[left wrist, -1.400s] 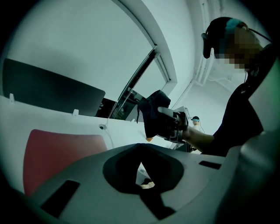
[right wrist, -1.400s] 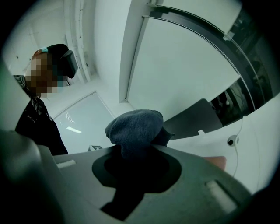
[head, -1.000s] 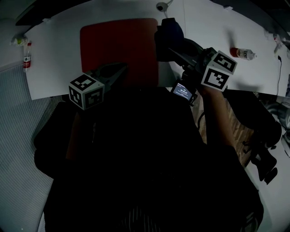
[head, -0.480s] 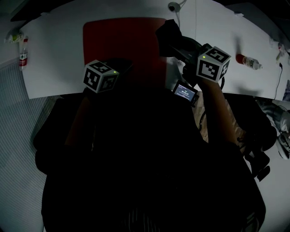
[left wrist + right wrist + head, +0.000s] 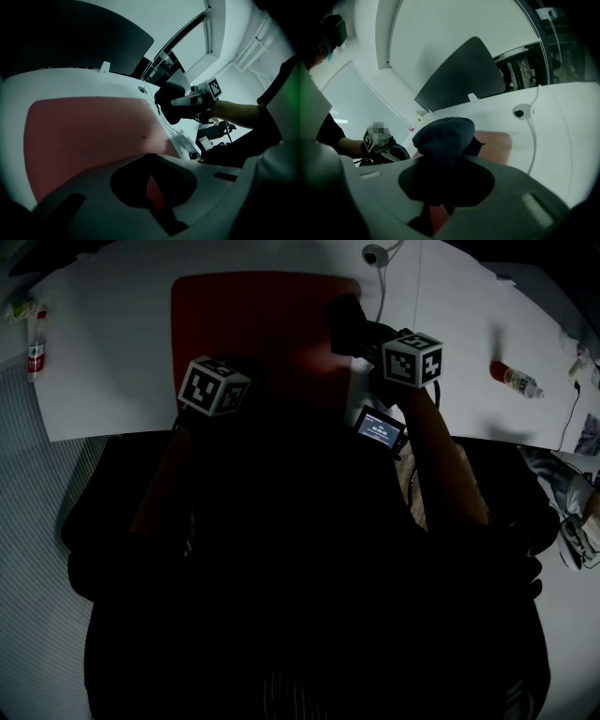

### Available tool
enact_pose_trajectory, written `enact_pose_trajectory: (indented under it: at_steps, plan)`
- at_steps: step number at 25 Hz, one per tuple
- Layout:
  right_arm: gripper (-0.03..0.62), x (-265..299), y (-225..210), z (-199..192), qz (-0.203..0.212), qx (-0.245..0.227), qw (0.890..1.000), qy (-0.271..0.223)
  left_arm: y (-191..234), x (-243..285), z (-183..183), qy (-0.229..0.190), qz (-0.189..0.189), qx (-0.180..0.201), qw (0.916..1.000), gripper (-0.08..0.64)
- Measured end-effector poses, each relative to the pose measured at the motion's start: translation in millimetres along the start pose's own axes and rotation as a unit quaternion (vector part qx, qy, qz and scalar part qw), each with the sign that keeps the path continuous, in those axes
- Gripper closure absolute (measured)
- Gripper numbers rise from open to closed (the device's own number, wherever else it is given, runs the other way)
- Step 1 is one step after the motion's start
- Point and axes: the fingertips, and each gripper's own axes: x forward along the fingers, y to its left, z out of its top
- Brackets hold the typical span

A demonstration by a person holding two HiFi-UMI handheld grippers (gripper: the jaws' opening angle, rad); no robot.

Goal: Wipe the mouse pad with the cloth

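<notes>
The left hand-held gripper [image 5: 150, 158] is held with jaws together and empty over the red mouse pad [image 5: 253, 315], near its 6 o'clock edge. A dark cloth [image 5: 443, 136] is clamped in the right hand-held gripper [image 5: 446, 161] at the pad's 3 o'clock edge, over the white worktop [image 5: 112, 352].

The dark cloth [image 5: 443, 136] looks soft and fuzzy, like towelling. The red mouse pad [image 5: 262, 315] is matt and smooth; the white surface [image 5: 112, 352] under it is smooth, faintly glossy.

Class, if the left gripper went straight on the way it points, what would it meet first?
The left gripper, jaws closed, would probably meet the flat red mouse pad first; depth is unclear.
</notes>
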Motion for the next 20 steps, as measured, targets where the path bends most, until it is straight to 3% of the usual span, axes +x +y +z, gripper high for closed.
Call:
enact_pose_trajectory:
  at_steps: [5,11,14,20]
  plan:
    - [0.522,31.4,-30.9,-30.3,-0.039,-0.054,0.995,0.072,12.0,5.2,-5.3,0.003,0.002,-0.010,0.9999,0.555]
    - [0.522,60.3,-44.3,-67.6,-0.064,-0.170,0.965,0.188,25.4,13.0,-14.7,0.026,0.010,-0.007,0.9996,0.555]
    - [0.522,63.3,-45.4,-74.9,-0.062,-0.176,0.962,0.199,27.6,15.9,-15.0,0.030,0.010,-0.005,0.9995,0.555]
    - [0.522,63.5,-45.6,-72.4,-0.040,-0.132,0.974,0.179,48.8,28.5,-9.1,0.033,0.042,0.015,0.9984,0.555]
